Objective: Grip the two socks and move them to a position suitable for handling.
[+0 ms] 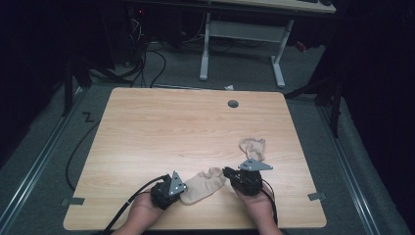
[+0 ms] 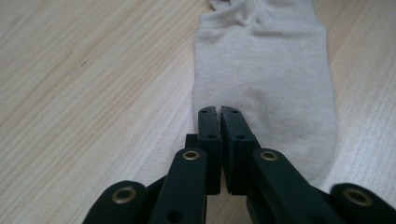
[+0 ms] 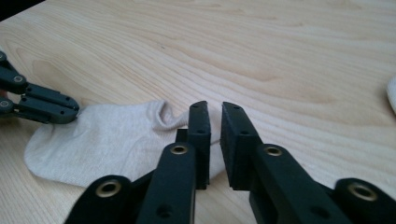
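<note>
A beige ankle sock [image 1: 203,186] lies flat near the table's front edge, between my two grippers. My left gripper [image 1: 185,194] is at its toe end. In the left gripper view the jaws [image 2: 219,110] stand almost together, pinched on the sock [image 2: 266,70] at its toe edge. My right gripper [image 1: 226,172] is at the cuff end. Its jaws [image 3: 212,106] show a narrow slit, and the edge of the sock [image 3: 107,140] runs into that slit. The left gripper [image 3: 74,112] shows at the far left of that view, at the toe.
A second beige sock [image 1: 253,147] lies crumpled just beyond my right gripper; its edge [image 3: 391,95] shows in the right gripper view. The wooden table [image 1: 171,127] has a grey grommet [image 1: 233,104] at the back. A desk frame [image 1: 244,29] stands on the floor behind.
</note>
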